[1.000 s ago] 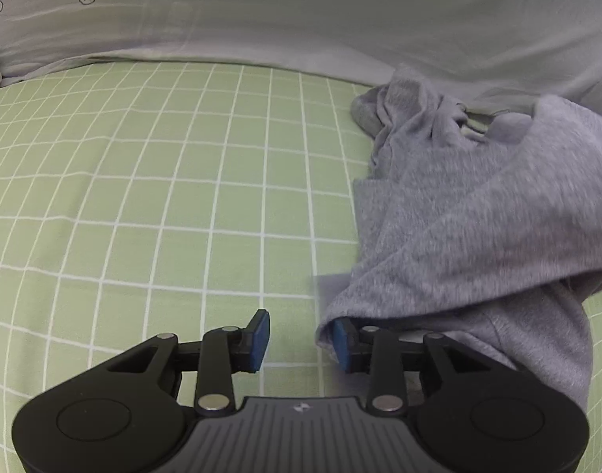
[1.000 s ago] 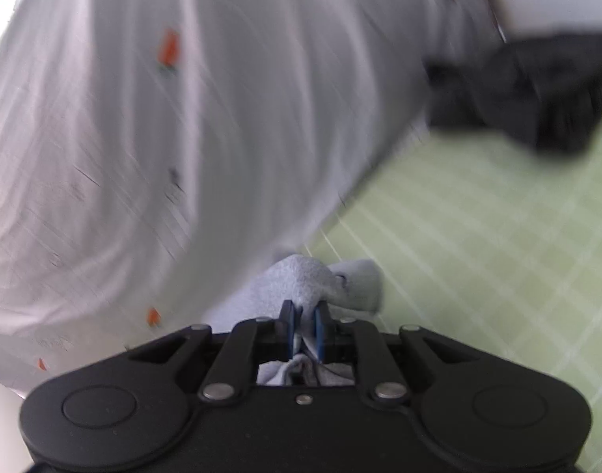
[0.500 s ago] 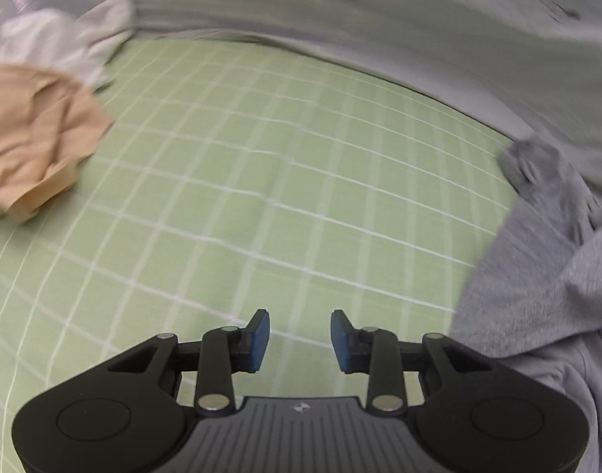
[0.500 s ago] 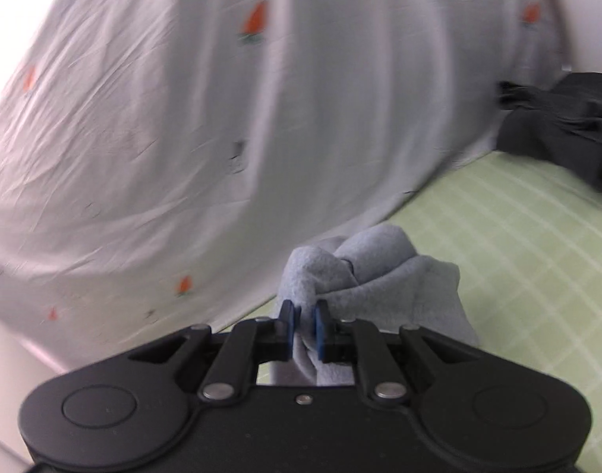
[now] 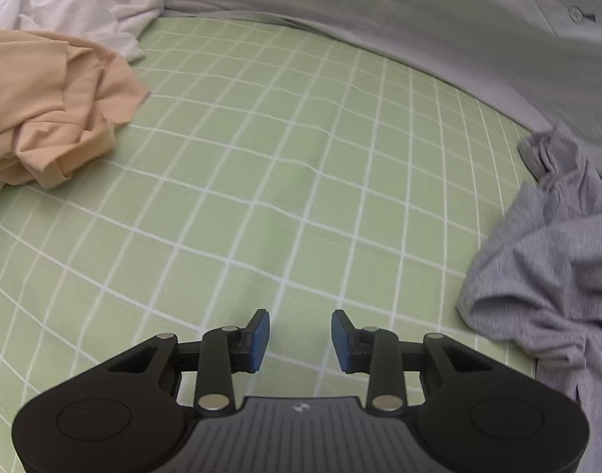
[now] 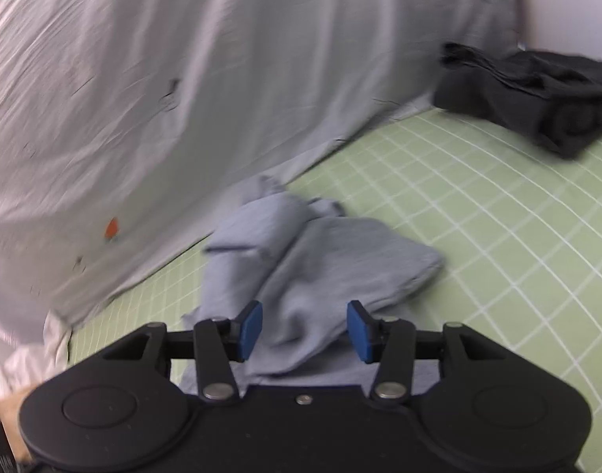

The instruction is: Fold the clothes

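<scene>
A crumpled grey garment [image 6: 301, 260] lies on the green checked bed sheet [image 6: 478, 205] just ahead of my right gripper [image 6: 304, 329]. That gripper is open, its blue pads spread above the cloth without holding it. In the left wrist view the same grey garment [image 5: 545, 260] bunches at the right edge. My left gripper [image 5: 300, 341] is open over bare sheet [image 5: 261, 165], well left of the garment, with nothing between its fingers.
A beige garment [image 5: 52, 106] and white cloth [image 5: 80, 12] are heaped at the far left. A pale quilt with carrot prints [image 5: 438, 12] runs along the back. A dark folded garment [image 6: 537, 90] sits at the far right by the wall.
My right gripper has opened and let go of the grey garment, which now lies on the sheet. My left gripper has swung left, away from the garment, bringing the beige heap into view.
</scene>
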`<state>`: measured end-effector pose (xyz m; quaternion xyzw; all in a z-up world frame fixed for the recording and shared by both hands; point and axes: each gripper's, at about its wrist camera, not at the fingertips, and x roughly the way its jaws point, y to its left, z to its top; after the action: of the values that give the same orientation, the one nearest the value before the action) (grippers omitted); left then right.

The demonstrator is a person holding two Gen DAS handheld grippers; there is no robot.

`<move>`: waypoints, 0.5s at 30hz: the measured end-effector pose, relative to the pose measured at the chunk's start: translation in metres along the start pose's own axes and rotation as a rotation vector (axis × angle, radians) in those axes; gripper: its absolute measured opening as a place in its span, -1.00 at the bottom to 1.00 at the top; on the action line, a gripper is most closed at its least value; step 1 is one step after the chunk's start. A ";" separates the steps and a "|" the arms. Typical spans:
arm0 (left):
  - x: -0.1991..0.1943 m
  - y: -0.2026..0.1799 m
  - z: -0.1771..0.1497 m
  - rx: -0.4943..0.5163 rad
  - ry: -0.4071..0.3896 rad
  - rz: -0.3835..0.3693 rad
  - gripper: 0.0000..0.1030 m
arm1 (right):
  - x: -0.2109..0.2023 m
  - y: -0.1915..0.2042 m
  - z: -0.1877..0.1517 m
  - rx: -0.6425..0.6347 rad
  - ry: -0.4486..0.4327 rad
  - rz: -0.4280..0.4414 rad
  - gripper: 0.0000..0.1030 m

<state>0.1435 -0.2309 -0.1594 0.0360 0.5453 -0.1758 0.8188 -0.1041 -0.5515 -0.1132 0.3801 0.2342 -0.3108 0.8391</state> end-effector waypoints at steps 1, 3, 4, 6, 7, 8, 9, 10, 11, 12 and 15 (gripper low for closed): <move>0.000 -0.005 -0.001 0.015 0.004 -0.005 -0.29 | 0.006 -0.006 0.003 0.040 0.006 -0.014 0.02; -0.001 -0.013 -0.003 0.041 0.005 -0.020 -0.29 | 0.022 -0.020 0.007 0.150 0.037 -0.006 0.08; -0.001 -0.017 -0.003 0.049 0.004 -0.027 -0.29 | 0.031 -0.026 0.009 0.208 0.059 -0.002 0.06; -0.002 -0.022 -0.003 0.065 0.000 -0.031 -0.29 | 0.041 -0.026 0.008 0.258 0.090 0.024 -0.28; -0.003 -0.024 -0.003 0.072 -0.003 -0.032 -0.29 | 0.041 -0.019 0.005 0.239 0.095 0.049 -0.57; -0.004 -0.027 -0.003 0.080 -0.006 -0.033 -0.29 | 0.041 -0.011 0.003 0.221 0.101 0.074 -0.65; -0.005 -0.028 -0.003 0.084 -0.007 -0.036 -0.29 | 0.041 -0.004 0.000 0.202 0.107 0.100 -0.84; -0.005 -0.029 -0.003 0.080 -0.004 -0.045 -0.28 | 0.041 0.004 -0.003 0.183 0.113 0.125 -0.89; -0.006 -0.030 -0.003 0.077 -0.001 -0.054 -0.28 | 0.042 0.011 -0.005 0.164 0.119 0.150 -0.89; -0.006 -0.031 -0.003 0.078 0.002 -0.062 -0.28 | 0.042 0.019 -0.008 0.145 0.124 0.175 -0.89; -0.007 -0.039 -0.004 0.100 0.004 -0.063 -0.27 | 0.042 0.041 -0.016 0.089 0.141 0.250 -0.90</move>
<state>0.1249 -0.2644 -0.1496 0.0602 0.5385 -0.2283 0.8089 -0.0482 -0.5319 -0.1289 0.4640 0.2296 -0.1863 0.8351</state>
